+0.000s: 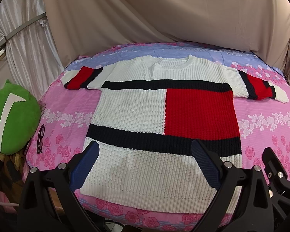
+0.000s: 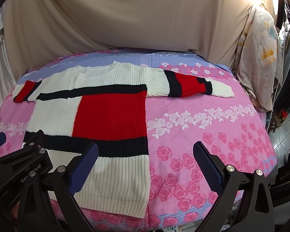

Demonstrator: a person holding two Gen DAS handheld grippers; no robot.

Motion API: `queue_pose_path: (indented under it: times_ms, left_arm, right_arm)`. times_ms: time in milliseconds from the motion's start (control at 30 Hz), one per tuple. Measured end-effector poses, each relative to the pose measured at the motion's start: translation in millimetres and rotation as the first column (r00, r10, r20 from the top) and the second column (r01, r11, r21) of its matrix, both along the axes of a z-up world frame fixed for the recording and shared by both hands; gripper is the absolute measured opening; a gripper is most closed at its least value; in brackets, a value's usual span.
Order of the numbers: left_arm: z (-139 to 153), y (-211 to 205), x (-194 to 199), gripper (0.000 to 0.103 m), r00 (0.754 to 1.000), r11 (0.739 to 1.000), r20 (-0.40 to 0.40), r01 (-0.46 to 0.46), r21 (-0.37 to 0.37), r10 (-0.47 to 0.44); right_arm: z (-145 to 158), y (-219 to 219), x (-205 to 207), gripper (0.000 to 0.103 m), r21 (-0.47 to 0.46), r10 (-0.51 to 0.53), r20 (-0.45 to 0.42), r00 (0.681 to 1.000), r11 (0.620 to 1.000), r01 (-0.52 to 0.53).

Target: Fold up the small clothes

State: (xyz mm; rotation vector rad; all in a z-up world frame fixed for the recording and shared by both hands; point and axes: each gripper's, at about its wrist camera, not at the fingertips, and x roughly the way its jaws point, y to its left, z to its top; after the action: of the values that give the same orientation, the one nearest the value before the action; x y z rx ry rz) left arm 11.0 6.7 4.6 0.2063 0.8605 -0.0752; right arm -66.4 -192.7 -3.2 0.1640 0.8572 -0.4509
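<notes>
Sweater (image 1: 160, 119) lies flat, sleeves spread, centre frame, ready for folding; your left gripper (image 1: 145, 152) and right gripper (image 2: 145, 152) jaws gape wide, holding nothing.

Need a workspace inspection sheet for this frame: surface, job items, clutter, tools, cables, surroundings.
Surface: bed with pink rose-print sheet, lavender band at the far edge.
Job's things: one knit sweater, white, red and navy, lying flat face up, both sleeves spread, unfolded.
Clutter: green plush cushion and dark-framed glasses at the bed's left edge.
Grippers: left tool open above the hem; right tool open, holding nothing.
Cables: nothing seen.
Surroundings: beige drape behind; floral cloth hanging at right.
</notes>
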Motion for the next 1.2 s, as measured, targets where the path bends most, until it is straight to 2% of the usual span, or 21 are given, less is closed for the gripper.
queue_pose_path:
  times_ms: [1200]
  left_arm:
    - [-4.5,1.5,2.2,0.094,1.0,1.0,-0.022,-0.008,0.004,0.008]
  right_arm:
    - [-4.9,-3.4,5.7,0.097,0.007,0.005,-0.013,1.0,1.0,-0.005]
